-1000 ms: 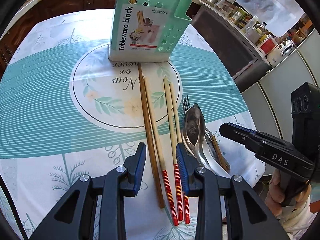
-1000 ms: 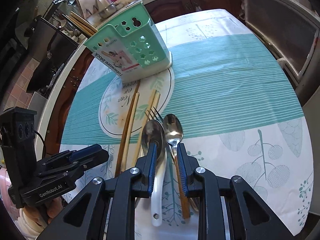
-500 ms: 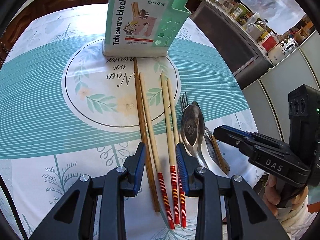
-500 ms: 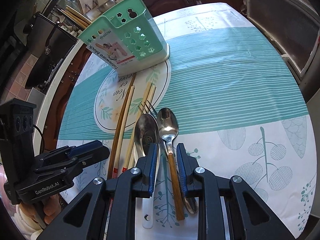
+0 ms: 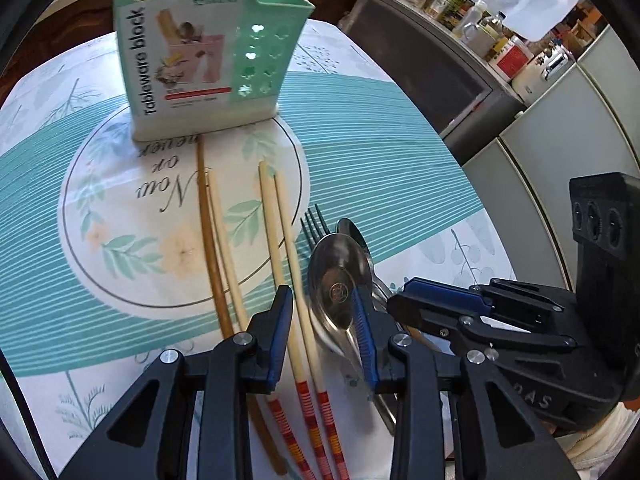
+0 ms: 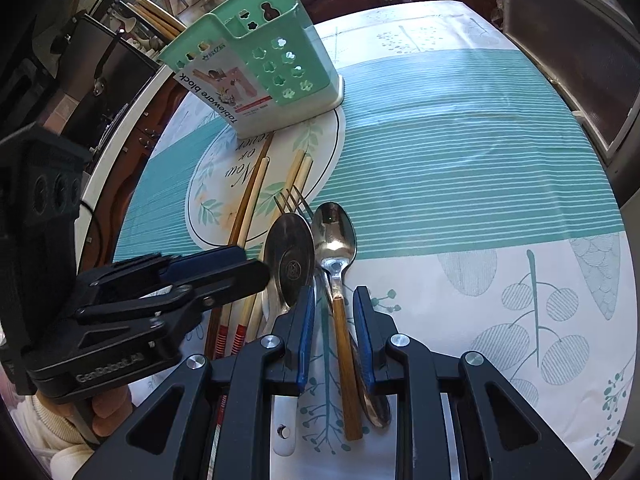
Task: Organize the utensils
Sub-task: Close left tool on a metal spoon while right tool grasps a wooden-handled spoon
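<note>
A mint green tableware holder [image 5: 208,52] stands upright at the far side of the round table; it also shows in the right wrist view [image 6: 260,72]. In front of it lie a brown chopstick pair [image 5: 212,240], a pale pair with red-striped ends [image 5: 288,264], a fork [image 5: 312,224] and two steel spoons [image 5: 340,280]. My left gripper [image 5: 322,328] is open, its fingers astride the red-striped chopsticks. My right gripper [image 6: 332,320] is open, astride the wooden-handled spoon [image 6: 340,280] beside the white-handled spoon [image 6: 290,260].
The tablecloth [image 6: 460,160] is teal-striped with a leaf print. A kitchen counter with jars and bottles [image 5: 480,28] runs behind the table. Grey cabinets [image 5: 560,160] stand to the right. The two grippers are close side by side.
Both grippers have moved lower and nearer the utensils. The left one shifted right, from over the brown chopsticks to over the red-striped pair. The right one now straddles the wooden-handled spoon.
</note>
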Demonstrator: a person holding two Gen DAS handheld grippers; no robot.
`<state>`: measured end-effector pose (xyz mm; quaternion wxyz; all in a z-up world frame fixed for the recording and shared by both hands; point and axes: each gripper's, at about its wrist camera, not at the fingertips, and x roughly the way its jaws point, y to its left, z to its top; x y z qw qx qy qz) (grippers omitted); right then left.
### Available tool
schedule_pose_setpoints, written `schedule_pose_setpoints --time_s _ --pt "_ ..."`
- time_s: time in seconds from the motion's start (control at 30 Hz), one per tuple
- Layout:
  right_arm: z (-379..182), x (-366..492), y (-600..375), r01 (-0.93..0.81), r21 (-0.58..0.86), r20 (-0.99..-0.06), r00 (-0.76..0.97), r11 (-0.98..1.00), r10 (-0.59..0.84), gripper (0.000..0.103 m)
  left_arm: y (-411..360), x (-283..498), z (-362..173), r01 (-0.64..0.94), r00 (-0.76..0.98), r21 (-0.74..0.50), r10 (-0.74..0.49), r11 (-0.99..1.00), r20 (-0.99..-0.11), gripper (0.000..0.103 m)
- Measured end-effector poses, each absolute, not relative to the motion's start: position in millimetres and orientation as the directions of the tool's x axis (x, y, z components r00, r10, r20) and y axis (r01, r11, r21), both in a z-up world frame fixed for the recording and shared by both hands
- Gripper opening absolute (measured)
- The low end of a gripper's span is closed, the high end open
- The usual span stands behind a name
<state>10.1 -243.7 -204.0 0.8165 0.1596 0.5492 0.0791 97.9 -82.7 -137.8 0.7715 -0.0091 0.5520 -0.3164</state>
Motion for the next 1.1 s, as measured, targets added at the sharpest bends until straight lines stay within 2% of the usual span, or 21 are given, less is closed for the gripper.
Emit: schedule_pose_setpoints --time_s 0.3,0.43,0.73,0.87,1.1 --pt "-210 7 -244 0.037 0.357 -0.872 0.373 0.933 0.319 0.021 -98 107 -145 0.513 0.193 -0.331 -0.483 0.792 -0.854 0.027" --pt "-214 7 -244 0.034 0.36 -0.872 0.368 0.932 0.323 0.021 -101 110 -146 0.543 0.181 -0.343 -0.505 0.767 -0.844 0.019" --pt "-215 8 -242 0.021 0.365 -0.868 0.369 0.931 0.332 0.021 -106 118 -154 0.563 0.135 -0.379 -0.534 0.735 -0.834 0.019" --pt "-214 8 -242 0.019 0.357 -0.87 0.37 0.934 0.325 0.021 -104 120 -154 0.559 0.133 -0.387 -0.539 0.733 -0.832 0.004" --pt "-214 14 -243 0.009 0.357 -0.88 0.338 0.934 0.333 0.02 -98 112 -140 0.567 0.188 -0.364 -0.547 0.739 -0.816 0.001"
